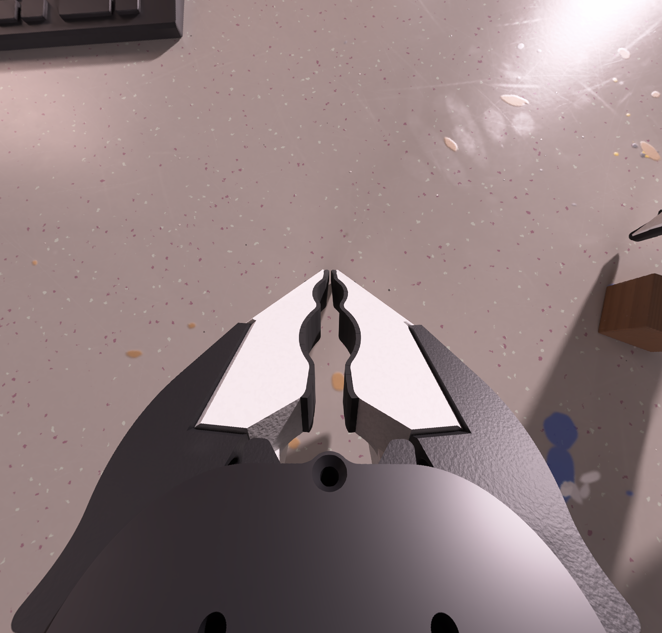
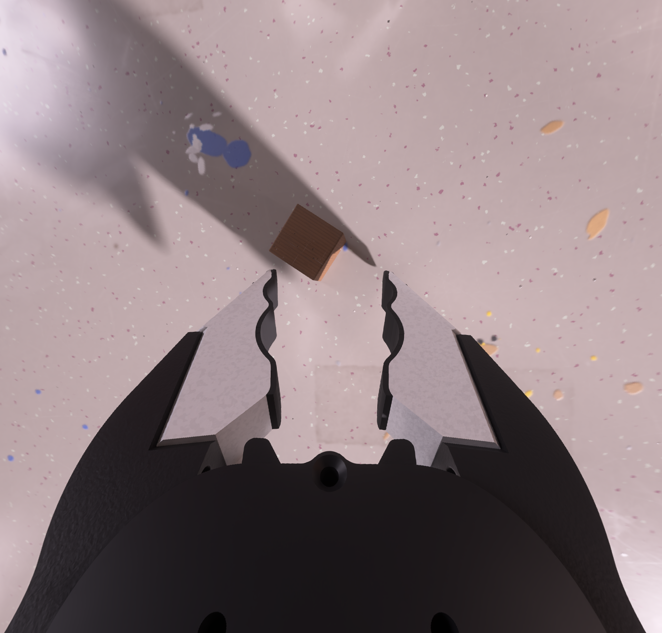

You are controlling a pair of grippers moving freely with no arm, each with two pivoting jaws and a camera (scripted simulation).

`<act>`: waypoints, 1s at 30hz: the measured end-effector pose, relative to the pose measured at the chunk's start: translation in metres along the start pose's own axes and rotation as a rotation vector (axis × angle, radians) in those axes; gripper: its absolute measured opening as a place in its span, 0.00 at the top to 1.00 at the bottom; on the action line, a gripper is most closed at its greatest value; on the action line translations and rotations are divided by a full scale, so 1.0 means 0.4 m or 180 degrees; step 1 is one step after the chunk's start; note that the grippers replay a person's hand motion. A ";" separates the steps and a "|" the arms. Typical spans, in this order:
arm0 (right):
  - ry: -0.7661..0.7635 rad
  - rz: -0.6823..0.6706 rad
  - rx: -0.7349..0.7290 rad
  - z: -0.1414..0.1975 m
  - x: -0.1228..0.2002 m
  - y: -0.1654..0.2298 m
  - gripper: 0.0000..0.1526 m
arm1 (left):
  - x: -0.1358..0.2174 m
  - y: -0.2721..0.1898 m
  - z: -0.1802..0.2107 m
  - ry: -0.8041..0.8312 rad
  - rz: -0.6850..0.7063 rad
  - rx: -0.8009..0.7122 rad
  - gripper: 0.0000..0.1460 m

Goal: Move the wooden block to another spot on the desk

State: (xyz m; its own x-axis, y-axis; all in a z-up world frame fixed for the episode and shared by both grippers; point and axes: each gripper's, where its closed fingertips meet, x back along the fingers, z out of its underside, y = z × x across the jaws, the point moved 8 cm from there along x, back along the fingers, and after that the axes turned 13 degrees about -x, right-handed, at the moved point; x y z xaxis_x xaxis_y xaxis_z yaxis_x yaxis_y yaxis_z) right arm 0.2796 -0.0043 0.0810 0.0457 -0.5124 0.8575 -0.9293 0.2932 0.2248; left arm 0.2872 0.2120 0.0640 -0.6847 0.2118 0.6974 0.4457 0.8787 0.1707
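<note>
The wooden block (image 2: 306, 243) is a small brown cube lying on the pale speckled desk (image 2: 465, 150), rotated so a corner points toward me. My right gripper (image 2: 329, 274) is open and empty, above the desk, with the block just beyond its fingertips and slightly left of centre. In the left wrist view the block (image 1: 634, 315) sits at the right edge, partly cut off. My left gripper (image 1: 329, 272) is shut and empty over bare desk, well left of the block. A fingertip of the right gripper (image 1: 646, 231) shows at the far right edge.
A dark keyboard (image 1: 86, 7) lies at the top left of the left wrist view. Blue paint blots (image 2: 218, 148) and orange flecks (image 2: 596, 223) mark the desk. A strong glare (image 1: 591, 3) lights the top right. The right gripper's shadow (image 2: 179, 125) falls across the block.
</note>
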 end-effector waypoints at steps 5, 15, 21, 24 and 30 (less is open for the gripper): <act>0.0022 0.0446 -0.0216 0.018 0.035 0.010 0.62 | 0.000 0.001 0.000 -0.0005 0.0016 0.0019 0.99; -0.0309 0.0557 -0.0633 0.026 -0.006 0.056 0.58 | 0.000 -0.001 0.000 0.0000 -0.0012 -0.0011 0.99; -0.0154 0.0538 0.0036 -0.034 -0.023 0.044 0.61 | 0.000 -0.001 0.000 0.0001 -0.0017 -0.0015 0.99; -0.0258 0.0611 -0.0389 -0.037 -0.008 0.047 0.60 | 0.000 -0.001 0.001 -0.0002 -0.0009 -0.0006 0.99; -0.0546 0.0681 -0.1739 -0.016 -0.029 0.085 0.52 | 0.000 -0.001 0.001 -0.0001 -0.0013 -0.0012 0.99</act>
State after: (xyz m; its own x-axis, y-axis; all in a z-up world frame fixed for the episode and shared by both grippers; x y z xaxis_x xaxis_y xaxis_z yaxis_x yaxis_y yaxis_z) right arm 0.2498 0.0166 0.0815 -0.2230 -0.5057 0.8334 -0.5867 0.7524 0.2995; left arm 0.2868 0.2117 0.0639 -0.6868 0.2084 0.6964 0.4451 0.8780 0.1762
